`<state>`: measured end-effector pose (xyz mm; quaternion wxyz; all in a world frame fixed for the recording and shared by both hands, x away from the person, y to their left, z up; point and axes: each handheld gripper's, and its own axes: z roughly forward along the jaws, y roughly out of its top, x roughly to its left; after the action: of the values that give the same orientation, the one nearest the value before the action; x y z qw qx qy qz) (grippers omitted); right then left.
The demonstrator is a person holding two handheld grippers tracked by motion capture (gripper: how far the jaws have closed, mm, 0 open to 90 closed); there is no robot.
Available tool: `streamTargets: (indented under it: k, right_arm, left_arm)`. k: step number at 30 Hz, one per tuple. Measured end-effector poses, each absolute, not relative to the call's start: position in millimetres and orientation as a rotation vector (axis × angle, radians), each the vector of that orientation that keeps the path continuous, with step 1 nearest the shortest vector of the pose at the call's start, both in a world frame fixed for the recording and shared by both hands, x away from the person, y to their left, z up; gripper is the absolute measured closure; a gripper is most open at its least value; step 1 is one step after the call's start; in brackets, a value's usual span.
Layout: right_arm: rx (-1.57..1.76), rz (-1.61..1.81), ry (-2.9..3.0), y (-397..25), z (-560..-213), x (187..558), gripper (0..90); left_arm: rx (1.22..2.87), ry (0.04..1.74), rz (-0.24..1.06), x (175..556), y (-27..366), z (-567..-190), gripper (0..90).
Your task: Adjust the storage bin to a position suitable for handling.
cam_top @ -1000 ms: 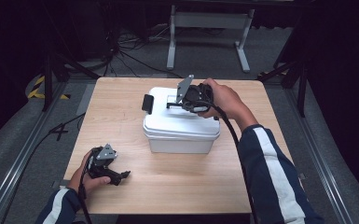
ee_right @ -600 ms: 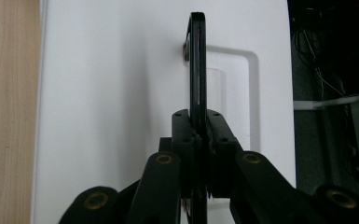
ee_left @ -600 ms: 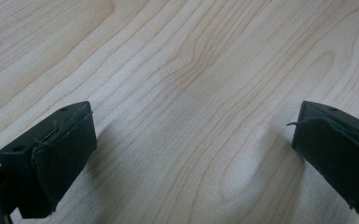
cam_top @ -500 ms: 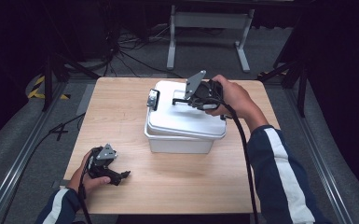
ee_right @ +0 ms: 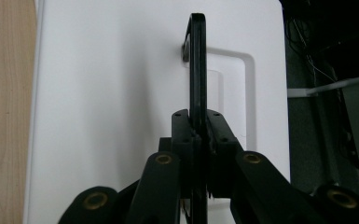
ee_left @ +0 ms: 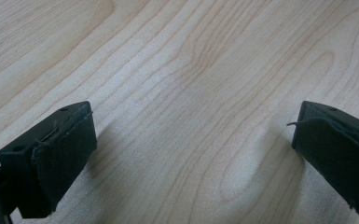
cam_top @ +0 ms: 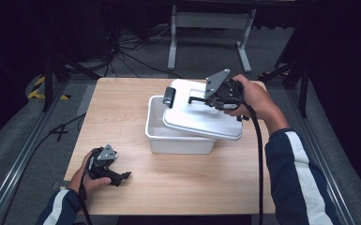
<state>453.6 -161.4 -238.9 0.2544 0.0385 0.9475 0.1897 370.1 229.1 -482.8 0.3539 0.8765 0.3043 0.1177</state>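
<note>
- White plastic made both the lid (cam_top: 201,115) and the box (cam_top: 169,136); half a second before, the lid sat lower and nearly flat over the box, and now it was raised, tilted and shifted toward the person's right, so the left part of the box lay uncovered.
- The right gripper (cam_top: 201,99) was clamped on the black handle (ee_right: 197,60) on top of the lid; in the right gripper view the jaws stood pressed together around that thin bar.
- The black latch (cam_top: 169,96) hung at the far left edge of the lid, above the box's far rim.
- The near right edge of the lid appeared to still lean on the box's rim, though I could not tell this surely.
- The left gripper (cam_top: 122,177) rested on the wooden desk (cam_top: 122,108), near the person and left of the box, exactly as one second before; its jaws stood wide apart with nothing between them.
- I judged that the opening was well advanced: the lid was free and now needed a place on the desk beside the box.
</note>
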Motion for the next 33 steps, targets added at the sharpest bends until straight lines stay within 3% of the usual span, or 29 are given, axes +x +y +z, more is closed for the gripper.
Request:
streamTargets:
  k: [33]
  right_arm:
    - [0.351,0.496,2.493,-282,-233,442,84.1]
  left_arm:
    - [2.267,0.790,0.306,370,229,-483,0.2]
